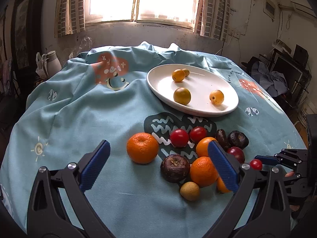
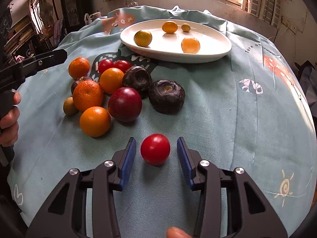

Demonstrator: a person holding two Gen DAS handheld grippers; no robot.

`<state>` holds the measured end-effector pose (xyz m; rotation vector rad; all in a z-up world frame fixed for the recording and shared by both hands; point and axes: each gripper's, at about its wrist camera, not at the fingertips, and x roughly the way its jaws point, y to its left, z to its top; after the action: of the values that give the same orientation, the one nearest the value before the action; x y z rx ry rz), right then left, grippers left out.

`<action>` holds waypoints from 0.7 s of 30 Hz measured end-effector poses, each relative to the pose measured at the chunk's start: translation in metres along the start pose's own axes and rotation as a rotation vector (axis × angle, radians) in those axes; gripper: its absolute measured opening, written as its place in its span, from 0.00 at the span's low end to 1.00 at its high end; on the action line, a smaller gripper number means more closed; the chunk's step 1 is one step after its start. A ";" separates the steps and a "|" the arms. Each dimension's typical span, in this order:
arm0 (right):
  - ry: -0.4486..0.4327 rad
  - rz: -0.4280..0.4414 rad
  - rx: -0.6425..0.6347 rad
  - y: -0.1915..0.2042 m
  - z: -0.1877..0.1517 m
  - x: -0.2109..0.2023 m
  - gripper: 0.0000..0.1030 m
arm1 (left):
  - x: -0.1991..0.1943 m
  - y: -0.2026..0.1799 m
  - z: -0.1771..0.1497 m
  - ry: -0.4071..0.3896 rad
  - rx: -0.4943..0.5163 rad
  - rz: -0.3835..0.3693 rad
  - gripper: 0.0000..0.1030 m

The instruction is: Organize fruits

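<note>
From the left wrist camera we see our left gripper (image 1: 158, 160) spread wide, its ribbed blue pads holding nothing, above a soft, wrinkled pale-blue tablecloth (image 1: 79, 119). Between the pads lies a dimpled mandarin (image 1: 142, 147), and beside the right pad a cluster: a wrinkled dark chestnut-like fruit (image 1: 175, 168), more mandarins, two glossy cherry tomatoes (image 1: 179, 137) and a small dull yellow-green fruit (image 1: 189, 191). Toward the table's far edge sits a smooth white oval plate (image 1: 164, 91) carrying four small yellow fruits. At the right edge, the right gripper (image 1: 257, 161) flanks a red tomato.

From the right wrist camera, our right gripper (image 2: 156, 158) stands partly open around a smooth round cherry tomato (image 2: 155, 149), which rests on the cloth near the table's near edge; a narrow gap shows on each side, so the pads are not touching it. The fruit pile (image 2: 111, 91) lies toward the left, the plate (image 2: 218, 53) beyond.
</note>
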<state>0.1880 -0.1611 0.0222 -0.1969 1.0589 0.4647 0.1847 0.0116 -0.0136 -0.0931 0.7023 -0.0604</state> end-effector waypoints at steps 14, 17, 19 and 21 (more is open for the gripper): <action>-0.038 0.070 0.103 -0.016 0.005 -0.008 0.26 | -0.009 -0.078 -0.034 0.051 0.396 -0.275 0.73; -0.035 0.079 0.108 -0.017 0.005 -0.007 0.26 | 0.002 -0.090 -0.045 0.108 0.452 -0.274 0.51; -0.032 0.081 0.110 -0.017 0.005 -0.006 0.26 | 0.008 -0.091 -0.047 0.130 0.454 -0.280 0.44; -0.028 0.078 0.112 -0.017 0.004 -0.005 0.26 | 0.011 -0.091 -0.048 0.135 0.452 -0.285 0.42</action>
<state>0.1971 -0.1760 0.0277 -0.0494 1.0645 0.4757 0.1601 -0.0825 -0.0474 0.2475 0.7913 -0.4996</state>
